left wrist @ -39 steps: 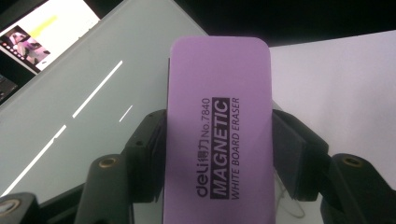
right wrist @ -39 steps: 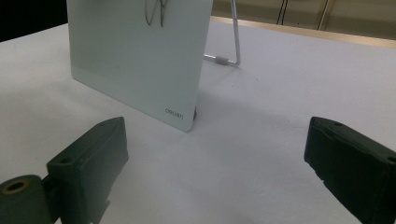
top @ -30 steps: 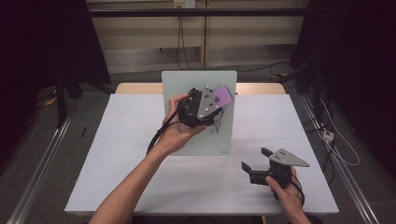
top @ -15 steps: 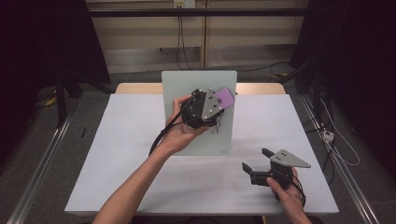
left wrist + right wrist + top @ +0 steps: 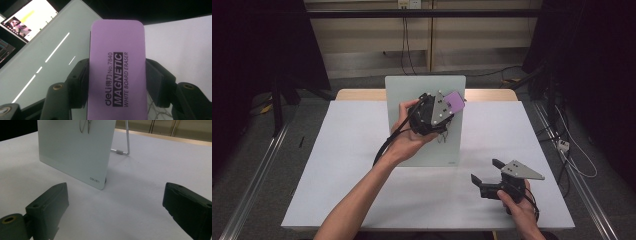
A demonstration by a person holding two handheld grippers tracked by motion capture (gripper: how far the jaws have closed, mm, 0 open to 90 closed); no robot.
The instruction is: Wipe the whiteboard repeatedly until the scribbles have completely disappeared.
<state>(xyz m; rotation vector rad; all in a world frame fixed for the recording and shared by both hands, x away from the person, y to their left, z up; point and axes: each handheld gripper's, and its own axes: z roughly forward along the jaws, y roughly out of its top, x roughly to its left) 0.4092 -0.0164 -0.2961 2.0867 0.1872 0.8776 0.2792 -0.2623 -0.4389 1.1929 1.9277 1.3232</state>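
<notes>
Gripping a purple whiteboard eraser across its 2 long sides, the left gripper holds it up against the upper right part of the whiteboard, which stands on a wire stand at the middle of the worktop. Its fingers press the eraser's flanks about halfway along, leaving the printed face bare and the front end free.

The eraser looks like a light, stiff plastic block with smooth, somewhat slippery sides, so a hold on the long edges near the middle suits it best. Its label reads "magnetic", so it may cling to the board and tug a little when lifted away. The board itself seems thin and could tip on its stand under a hard push.

Right of the whiteboard and nearer the person, the right gripper rests low over the worktop, fingers spread wide with nothing between them.
</notes>
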